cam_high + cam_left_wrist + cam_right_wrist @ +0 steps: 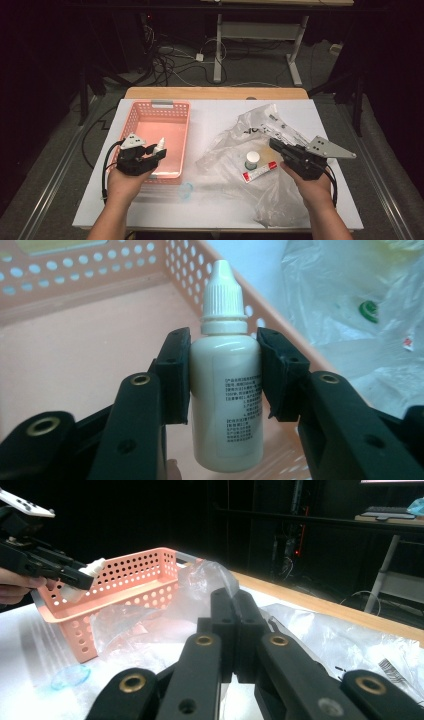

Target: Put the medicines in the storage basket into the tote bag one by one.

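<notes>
Left gripper [223,375] clamped on dropper bottle [227,385] over pink basket [90,340]; right gripper [234,630] jaws together

Bottle [227,390] label print illegible

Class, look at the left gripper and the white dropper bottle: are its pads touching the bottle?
Touching. In the left gripper view, both pads of the left gripper press the sides of the white dropper bottle.
</notes>
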The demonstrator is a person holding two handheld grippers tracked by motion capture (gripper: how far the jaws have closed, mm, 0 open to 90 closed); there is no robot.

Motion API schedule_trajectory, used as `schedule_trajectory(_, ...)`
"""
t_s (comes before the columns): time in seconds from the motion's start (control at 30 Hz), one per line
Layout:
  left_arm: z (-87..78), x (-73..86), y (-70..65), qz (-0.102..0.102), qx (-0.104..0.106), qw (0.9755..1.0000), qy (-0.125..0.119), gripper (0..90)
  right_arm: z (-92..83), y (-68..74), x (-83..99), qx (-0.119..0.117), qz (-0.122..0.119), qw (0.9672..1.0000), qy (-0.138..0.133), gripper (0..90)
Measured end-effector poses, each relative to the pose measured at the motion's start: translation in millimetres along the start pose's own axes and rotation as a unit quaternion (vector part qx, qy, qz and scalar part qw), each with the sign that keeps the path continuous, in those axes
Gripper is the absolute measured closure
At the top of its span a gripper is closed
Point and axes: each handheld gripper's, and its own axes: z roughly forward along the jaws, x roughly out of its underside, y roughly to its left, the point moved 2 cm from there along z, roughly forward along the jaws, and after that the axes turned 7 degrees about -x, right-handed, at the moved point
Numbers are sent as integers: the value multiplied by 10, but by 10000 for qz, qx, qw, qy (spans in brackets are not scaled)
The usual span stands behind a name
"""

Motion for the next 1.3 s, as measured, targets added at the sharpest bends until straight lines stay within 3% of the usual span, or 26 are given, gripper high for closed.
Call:
schedule_trajectory(0.33, -103, -83, -268, 173, 305, 9991, -255, 583, -10, 10, -15, -19, -6, 10000, -23, 900)
schedule_trajectory(0.57, -109, -115, -464, 333, 569, 9975, -237, 583, -15, 2, -19, -17, 24, 10000, -43, 900)
schedule_trajectory(0.93, -25, -96, -816, 591, 975, 9934, -134, 583, -17, 6, -24, -23, 23, 10000, -57, 900)
schedule_trajectory(1.3, 90, -40, -1108, 879, 1302, 9876, 17, 583, -12, 9, -24, -41, -19, 10000, -46, 900)
